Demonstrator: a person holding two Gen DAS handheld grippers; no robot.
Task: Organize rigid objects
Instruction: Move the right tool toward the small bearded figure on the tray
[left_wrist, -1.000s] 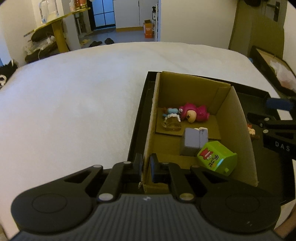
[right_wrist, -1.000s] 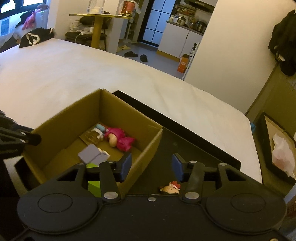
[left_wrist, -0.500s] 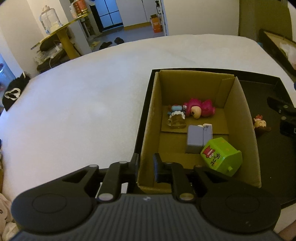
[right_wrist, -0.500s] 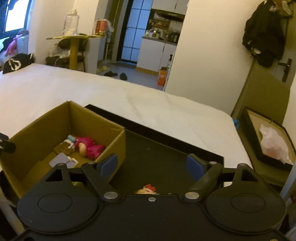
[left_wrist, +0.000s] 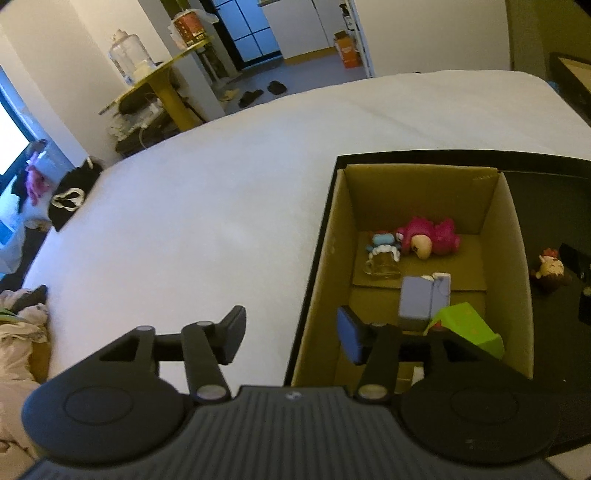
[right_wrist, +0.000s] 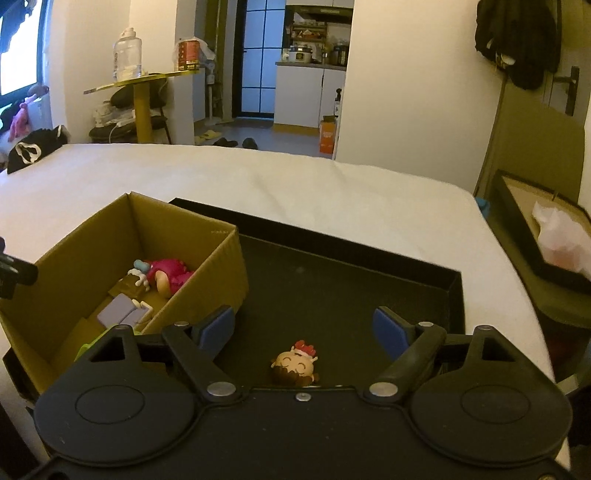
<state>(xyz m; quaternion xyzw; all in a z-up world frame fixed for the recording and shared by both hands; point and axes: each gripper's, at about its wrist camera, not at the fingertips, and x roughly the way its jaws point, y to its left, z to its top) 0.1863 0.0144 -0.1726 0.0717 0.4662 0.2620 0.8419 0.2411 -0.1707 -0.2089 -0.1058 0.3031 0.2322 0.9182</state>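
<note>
An open cardboard box (left_wrist: 509, 258) stands in a shallow black tray (left_wrist: 546, 206). In it lie a pink doll (left_wrist: 428, 236), a small glass mug toy (left_wrist: 382, 262), a grey-purple block (left_wrist: 421, 299) and a green box (left_wrist: 469, 328). My left gripper (left_wrist: 291, 338) is opening. The box's near left wall stands between its fingers, and the pads do not touch it. In the right wrist view a small smiling figurine (right_wrist: 295, 363) lies on the tray (right_wrist: 332, 280) beside the box (right_wrist: 207, 266). My right gripper (right_wrist: 304, 328) is open just above the figurine, a finger on each side.
The tray lies on a wide white bed surface (left_wrist: 203, 221). Another black tray with white paper (right_wrist: 546, 229) stands off the right edge. A black mask cloth (left_wrist: 70, 195) lies at the far left, and a yellow side table (right_wrist: 144, 79) stands behind.
My left gripper was shut on the box's near wall and has let go and spread. My right gripper has opened wide and swung so the figurine lies between its fingers.
</note>
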